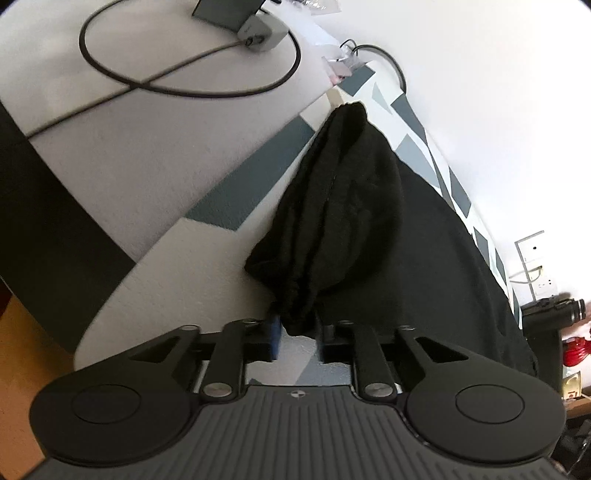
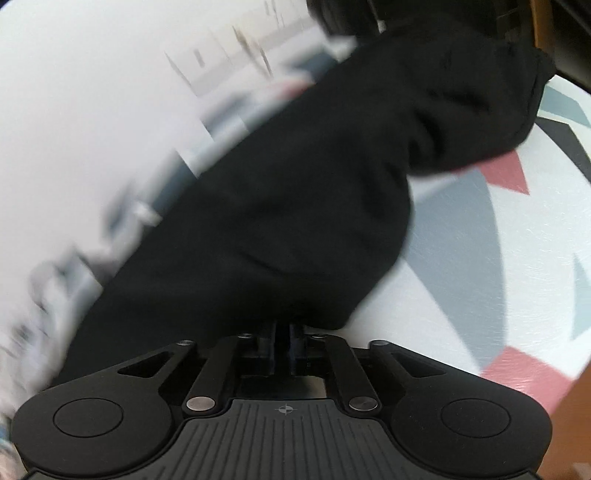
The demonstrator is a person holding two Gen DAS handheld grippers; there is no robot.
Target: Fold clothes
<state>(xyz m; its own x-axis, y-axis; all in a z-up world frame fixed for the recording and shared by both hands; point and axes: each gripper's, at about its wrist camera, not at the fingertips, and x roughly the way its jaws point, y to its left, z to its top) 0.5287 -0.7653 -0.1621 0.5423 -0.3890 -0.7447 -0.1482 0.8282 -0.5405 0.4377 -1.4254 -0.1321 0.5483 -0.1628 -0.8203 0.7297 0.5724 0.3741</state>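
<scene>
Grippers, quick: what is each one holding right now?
Left gripper: shut on the black garment.
Right gripper: shut on the same garment.

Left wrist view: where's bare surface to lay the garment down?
Bare patterned cover lies left of the black garment, up to the pale grey mat. That mat's far end is crowded by a looped cable and grey box. Right of the left gripper, black cloth covers everything.

Matt black cloth garment [image 1: 343, 206]; matt plastic tongs [image 1: 297, 338].
</scene>
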